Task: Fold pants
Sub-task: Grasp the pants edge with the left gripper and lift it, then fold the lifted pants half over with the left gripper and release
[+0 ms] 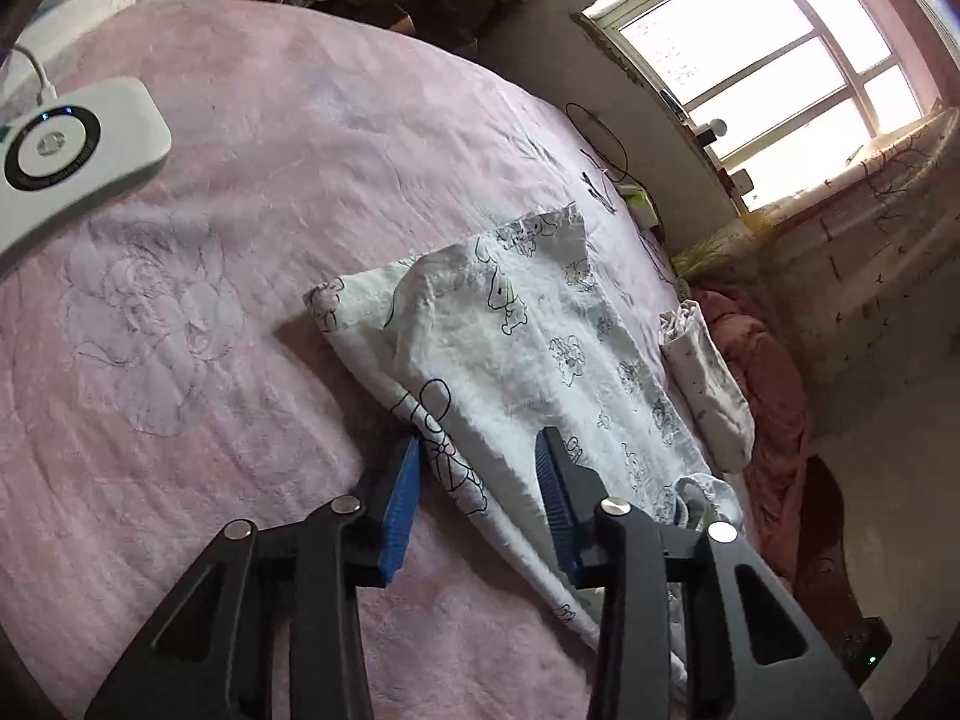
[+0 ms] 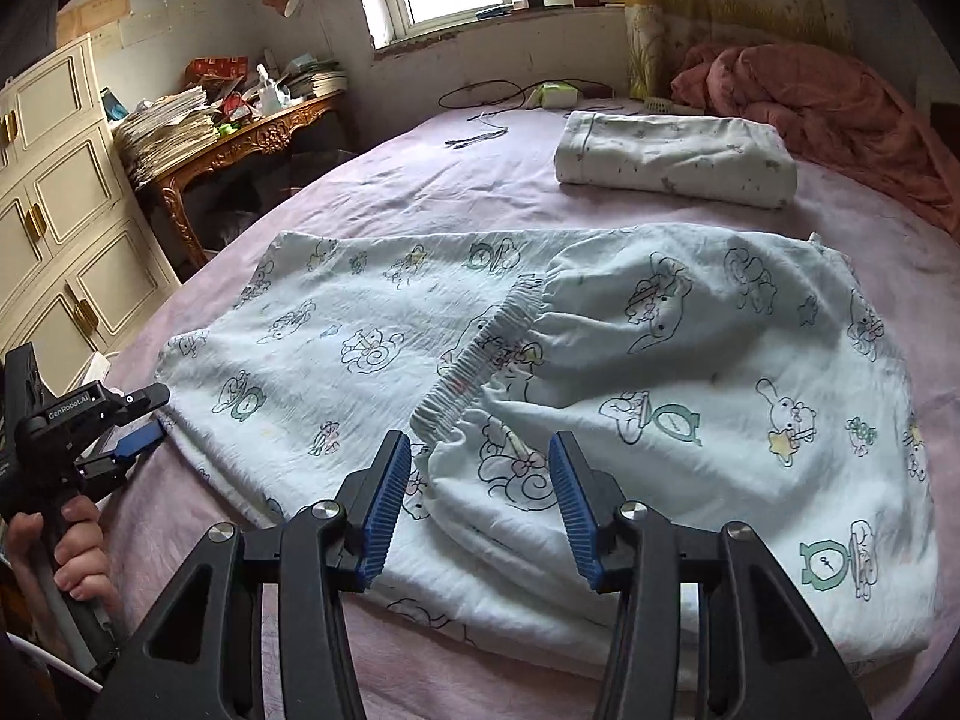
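— Item one, the pants (image 2: 540, 372)?

— Pale, cartoon-printed, lying partly folded on my pink bedspread (image 2: 420, 180). In my right wrist view the elastic waistband (image 2: 480, 354) runs diagonally across the middle, an upper layer doubled over to its right. The long axis runs left to right across that view, one end near the cabinet (image 2: 54, 210) side.

— Right gripper (image 2: 480, 468)?

— Jaws parted about halfway, blue pads on either side of the near fold, not pressing the cloth.

— Left gripper (image 1: 480, 462)?

— Jaws partly open, straddling a cloth edge; whether the pads pinch it I cannot tell. The right view shows it at the pants' left end, a hand (image 2: 66, 552) on its handle.

— Only in the left view?

— A white device (image 1: 72, 150) with a cable on the bedspread.

— Only in the right?

— The cluttered desk (image 2: 252, 132). Both views show the folded pillow (image 2: 672, 162) and red blanket (image 2: 828, 96).
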`<state>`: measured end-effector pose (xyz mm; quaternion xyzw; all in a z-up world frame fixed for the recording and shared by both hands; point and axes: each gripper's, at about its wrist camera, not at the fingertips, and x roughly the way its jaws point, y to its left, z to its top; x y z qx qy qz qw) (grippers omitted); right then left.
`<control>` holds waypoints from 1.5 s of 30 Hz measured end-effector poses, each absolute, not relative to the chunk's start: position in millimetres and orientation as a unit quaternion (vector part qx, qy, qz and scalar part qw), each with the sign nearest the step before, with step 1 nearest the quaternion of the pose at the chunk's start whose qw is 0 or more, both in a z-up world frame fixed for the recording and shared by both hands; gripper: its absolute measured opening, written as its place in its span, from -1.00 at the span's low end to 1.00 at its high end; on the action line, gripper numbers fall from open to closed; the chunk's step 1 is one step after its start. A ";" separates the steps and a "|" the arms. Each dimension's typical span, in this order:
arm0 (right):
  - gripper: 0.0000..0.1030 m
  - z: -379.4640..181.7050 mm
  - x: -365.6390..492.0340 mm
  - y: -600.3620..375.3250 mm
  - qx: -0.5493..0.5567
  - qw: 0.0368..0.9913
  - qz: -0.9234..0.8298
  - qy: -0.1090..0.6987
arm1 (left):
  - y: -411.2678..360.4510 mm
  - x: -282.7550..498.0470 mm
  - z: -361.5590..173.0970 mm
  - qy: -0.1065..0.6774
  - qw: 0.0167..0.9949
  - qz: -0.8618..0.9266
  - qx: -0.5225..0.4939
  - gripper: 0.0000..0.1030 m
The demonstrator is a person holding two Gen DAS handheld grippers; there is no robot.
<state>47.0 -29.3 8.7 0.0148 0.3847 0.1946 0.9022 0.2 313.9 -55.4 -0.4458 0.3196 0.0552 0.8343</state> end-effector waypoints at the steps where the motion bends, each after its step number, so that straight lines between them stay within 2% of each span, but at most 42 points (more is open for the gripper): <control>1: -0.04 8.8 46.7 -28.7 0.013 0.902 0.196 0.384 | 314.1 2.9 -56.4 0.321 0.832 0.059 -0.450 -0.46; 6: -0.04 11.1 43.2 -31.7 0.008 0.905 0.196 0.378 | 316.5 12.3 -58.5 0.314 0.830 0.082 -0.453 -0.47; 9: -0.04 10.9 41.7 -36.9 0.010 0.905 0.196 0.378 | 317.6 27.7 -59.8 0.317 0.838 0.066 -0.439 -0.31; 12: -0.04 9.3 40.9 -40.6 0.010 0.904 0.194 0.382 | 317.0 33.6 -55.0 0.316 0.848 0.073 -0.419 -0.32; 14: -0.04 9.0 38.7 -45.3 0.014 0.904 0.192 0.382 | 318.6 33.7 -55.7 0.313 0.848 0.085 -0.420 -0.41; 15: -0.04 9.3 37.3 -47.9 0.016 0.904 0.191 0.381 | 319.1 32.1 -56.0 0.312 0.847 0.094 -0.420 -0.64; 16: -0.04 9.8 35.4 -51.5 0.017 0.905 0.189 0.381 | 318.9 30.3 -55.4 0.311 0.848 0.099 -0.418 -0.98; 23: -0.04 13.0 28.4 -90.3 0.021 0.913 0.155 0.376 | 289.3 17.3 -5.2 0.253 0.905 0.073 -0.334 -0.99; 30: -0.04 31.9 25.9 -161.3 0.054 0.933 0.084 0.346 | 211.7 21.3 75.5 0.204 0.944 -0.014 -0.257 -0.99; 34: -0.04 36.2 26.0 -203.5 0.071 0.935 0.052 0.343 | 153.2 38.0 101.6 0.196 0.950 -0.085 -0.227 -0.99; 41: -0.04 30.2 17.4 -260.4 0.080 0.935 0.015 0.346 | 47.2 69.3 110.7 0.226 0.934 -0.192 -0.198 -0.99; 45: -0.04 20.9 11.5 -290.8 0.096 0.931 -0.003 0.351 | -10.6 69.1 97.2 0.251 0.923 -0.241 -0.165 -0.99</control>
